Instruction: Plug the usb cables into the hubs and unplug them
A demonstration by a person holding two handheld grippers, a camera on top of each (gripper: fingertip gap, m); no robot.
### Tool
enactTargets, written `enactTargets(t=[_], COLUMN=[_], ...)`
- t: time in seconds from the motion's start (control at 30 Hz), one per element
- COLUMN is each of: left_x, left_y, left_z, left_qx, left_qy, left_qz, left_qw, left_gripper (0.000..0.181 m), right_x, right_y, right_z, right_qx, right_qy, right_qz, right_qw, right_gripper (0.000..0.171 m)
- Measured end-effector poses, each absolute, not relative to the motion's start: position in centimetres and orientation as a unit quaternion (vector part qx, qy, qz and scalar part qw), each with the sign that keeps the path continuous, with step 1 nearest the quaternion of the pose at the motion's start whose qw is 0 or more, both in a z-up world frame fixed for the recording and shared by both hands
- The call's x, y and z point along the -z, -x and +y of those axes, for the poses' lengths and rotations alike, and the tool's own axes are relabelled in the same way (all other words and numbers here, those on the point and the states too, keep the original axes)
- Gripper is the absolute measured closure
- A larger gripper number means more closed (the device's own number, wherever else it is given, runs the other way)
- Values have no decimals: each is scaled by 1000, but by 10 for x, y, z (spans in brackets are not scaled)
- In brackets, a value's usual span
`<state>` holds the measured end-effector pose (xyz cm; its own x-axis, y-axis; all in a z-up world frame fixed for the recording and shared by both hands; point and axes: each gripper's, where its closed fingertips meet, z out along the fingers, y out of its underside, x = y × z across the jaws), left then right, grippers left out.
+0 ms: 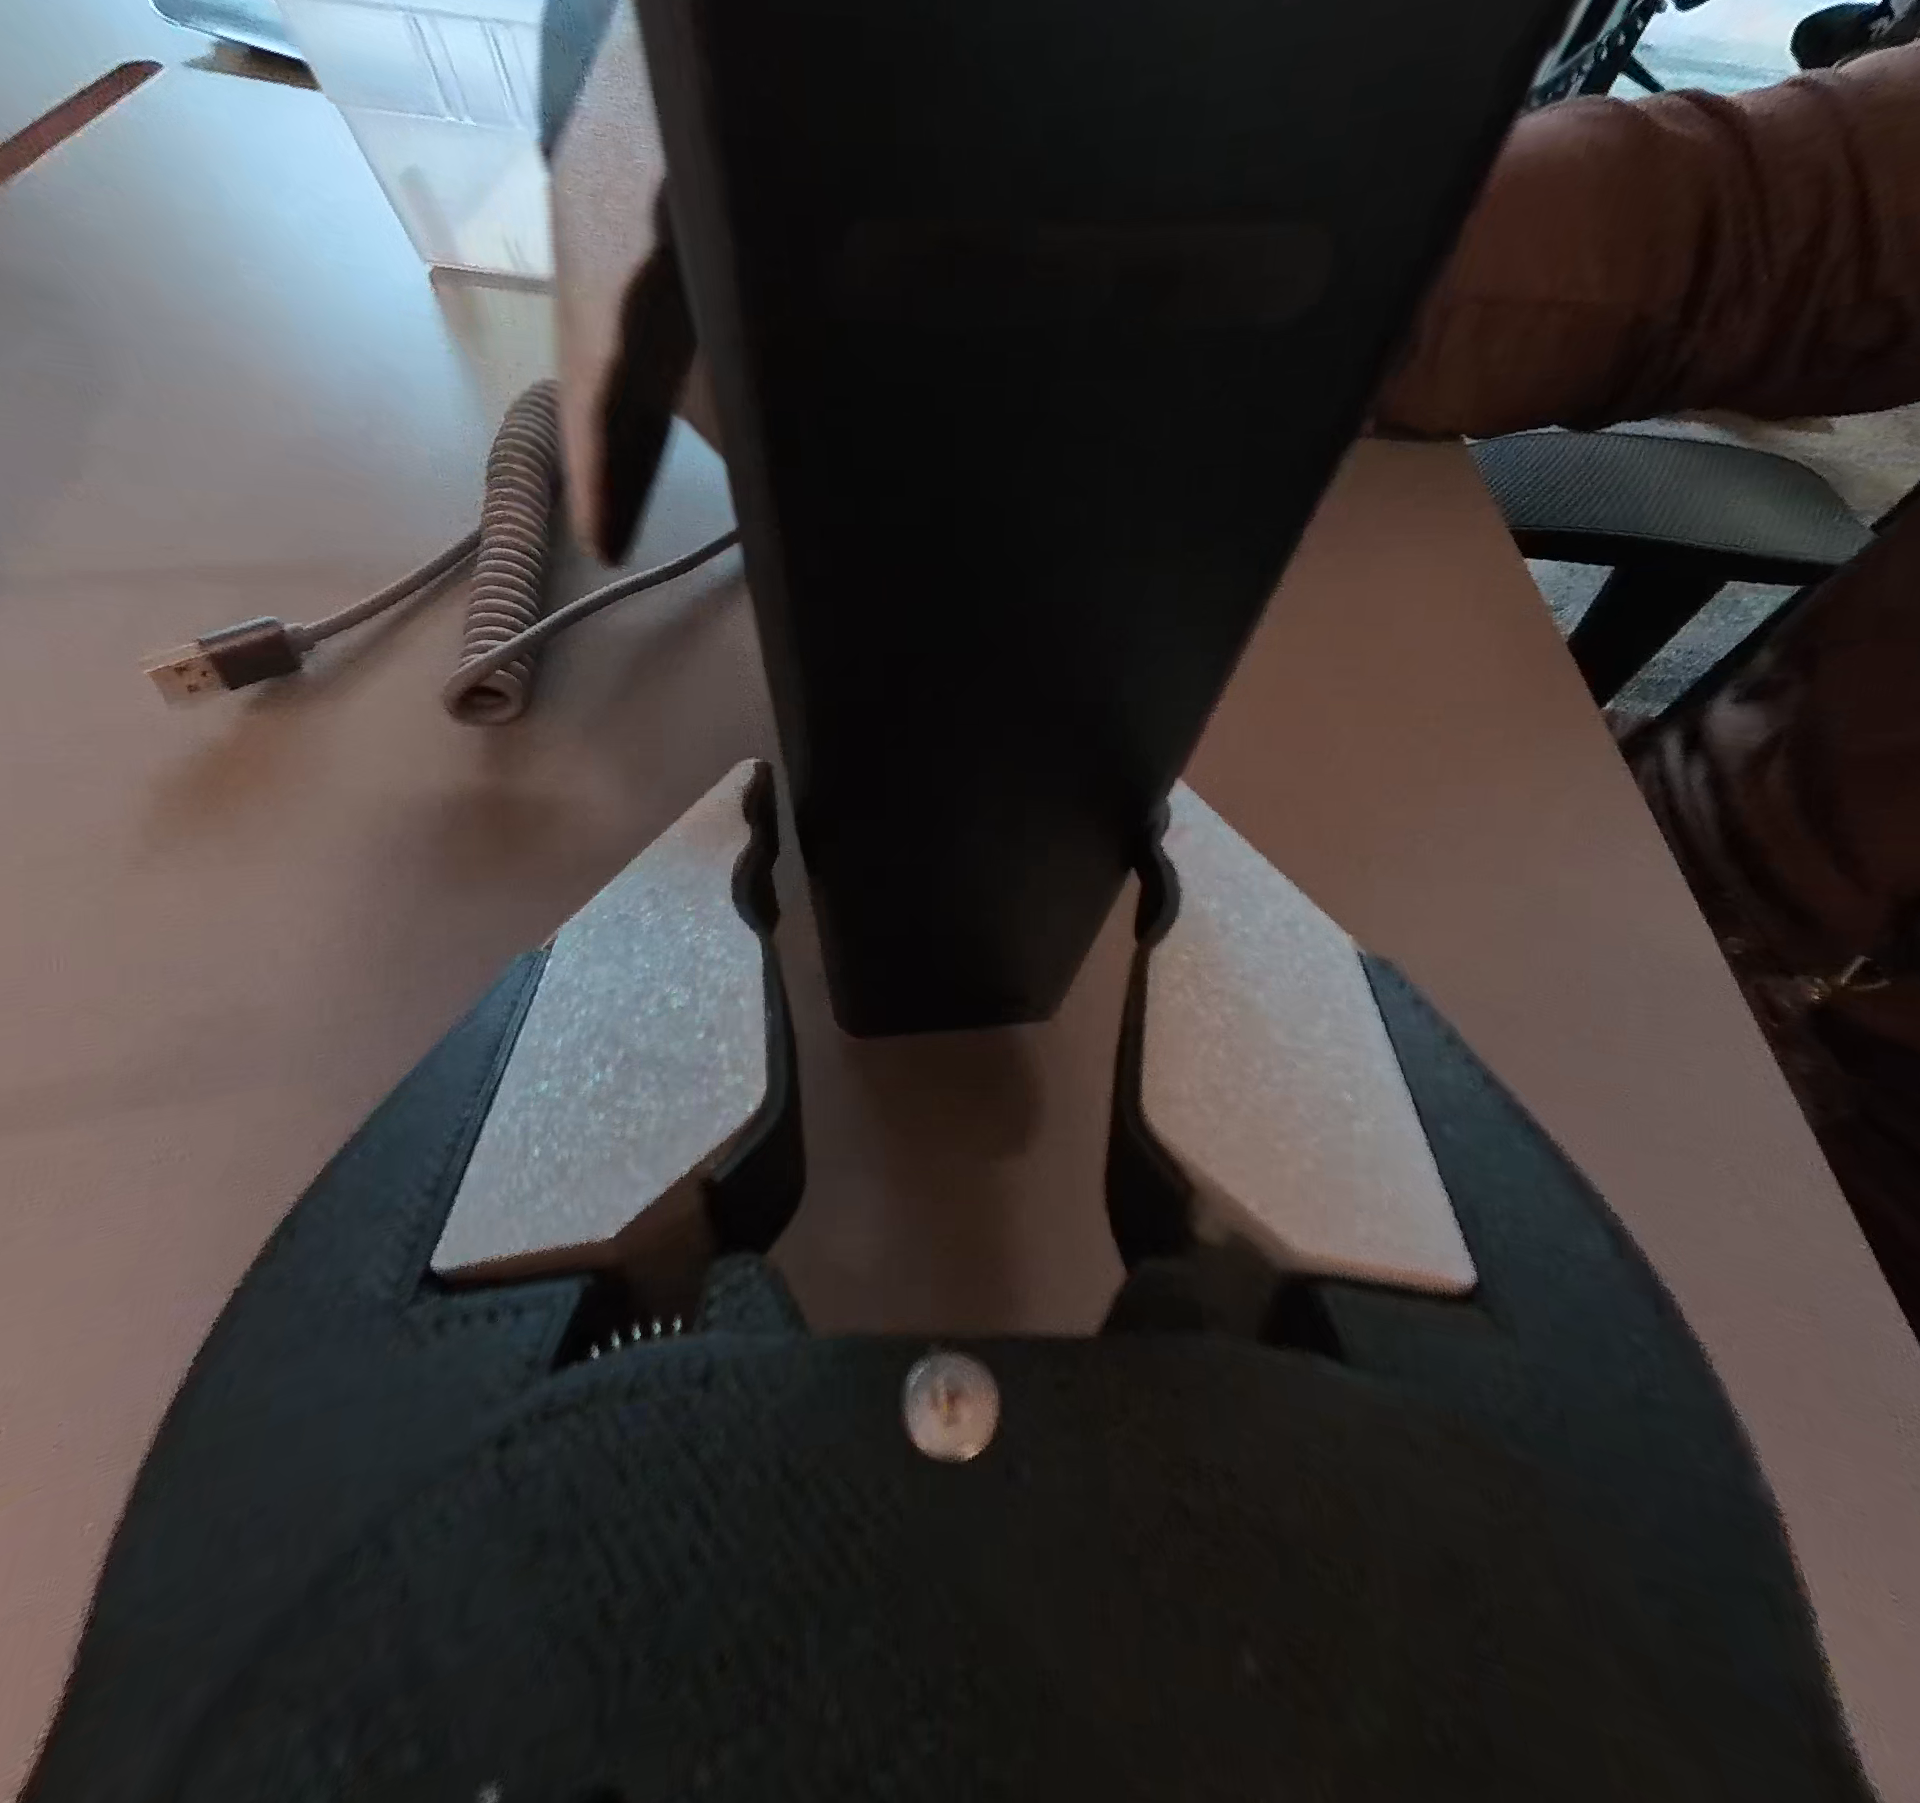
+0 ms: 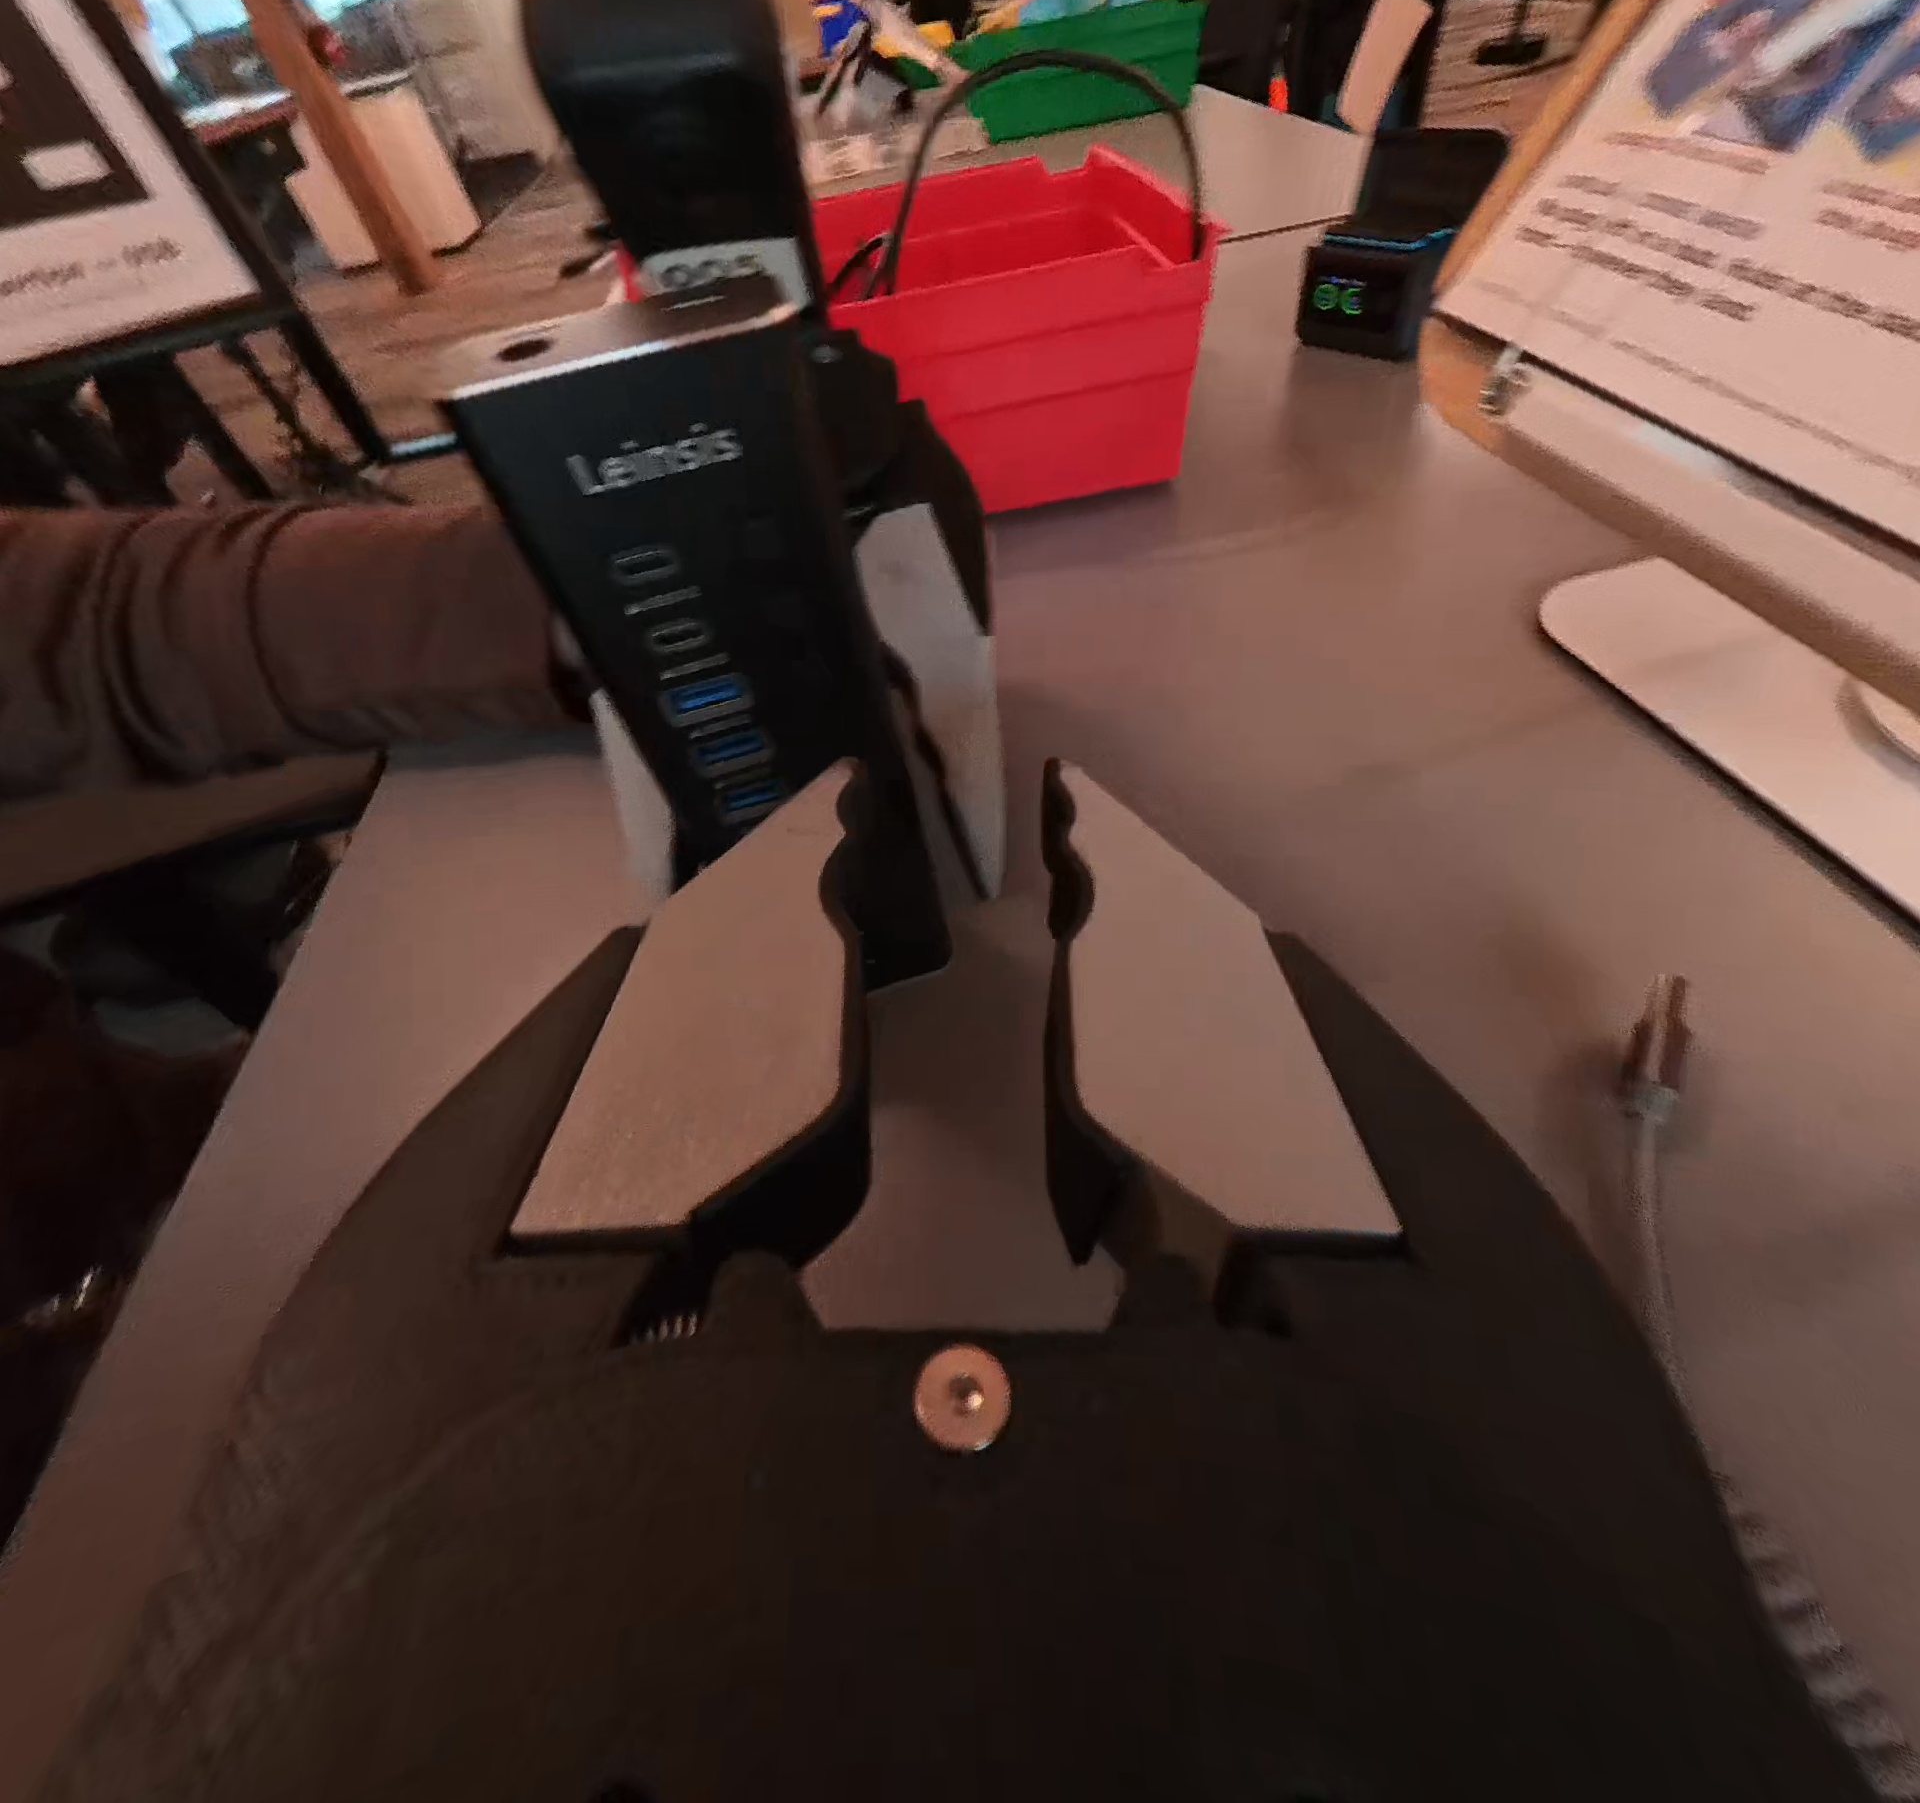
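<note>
1. The left tool (image 1: 961, 880) has its two fingers closed on the lower end of the black hub (image 1: 997, 403) and holds it clear of the table (image 1: 260, 922). In the left wrist view the hub rises from between the fingers and fills the upper middle of the picture.

2. The right tool (image 2: 951, 823) has nothing in it. A clear gap is between its fingers, and the table shows through this gap.

3. In the right wrist view the hub (image 2: 686, 590) stands just ahead and a little to the left of the right tool. Its long axis is close to upright, with the top leaning to the left. The row of ports (image 2: 717, 714) runs along this axis on the face that is turned to the right tool.

4. A coiled grey cable (image 1: 509, 548) lies on the table to the left of the hub, well apart from it. Its USB plug (image 1: 223, 667) lies flat and points away to the left. This is probably the same cable whose plug (image 2: 1657, 1036) shows to the right of the right tool in its own view.

5. I judge that no cable is in the hub yet. The free right tool is the one to fetch the plug, because the left tool is busy. The plug must then come square onto the port face, across the long axis of the hub.

6. A red bin (image 2: 1049, 340) stands farther back on the table, behind the hub.
</note>
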<state>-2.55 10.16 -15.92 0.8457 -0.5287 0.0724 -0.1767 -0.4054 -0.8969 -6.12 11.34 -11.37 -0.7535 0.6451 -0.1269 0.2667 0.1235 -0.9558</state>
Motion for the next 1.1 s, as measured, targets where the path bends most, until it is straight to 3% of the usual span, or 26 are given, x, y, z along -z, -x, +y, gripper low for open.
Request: enactTargets(t=[0.07, 0.2, 0.3, 0.47, 0.7, 0.9, 1.1], left_x=[158, 166, 174, 174, 150, 128, 135], left_y=[26, 23, 22, 30, 42, 54, 53], left_z=[102, 106, 107, 109, 115, 110, 116], left_qx=[179, 183, 166, 134, 150, 165, 162], left_qy=[820, 834, 846, 851, 814, 776, 787], left_qz=[210, 199, 205, 202, 161, 139, 140], left_qw=[502, 481, 463, 467, 537, 592, 579], left_gripper=[110, 102, 113, 114, 114, 114, 114], right_x=[112, 112, 110, 108, 96, 120, 151], right_y=[51, 43, 44, 46, 66, 97, 118], right_z=[102, 87, 83, 80, 120, 230, 256], right_qx=[-592, -589, -590, -587, -591, -474, -406], right_qy=[279, 259, 260, 263, 336, 534, 596], right_qz=[-742, -752, -749, -746, -698, -611, -611], right_qw=[146, 142, 153, 173, 226, 342, 325], right_gripper=[152, 154, 160, 167, 155, 148, 144])
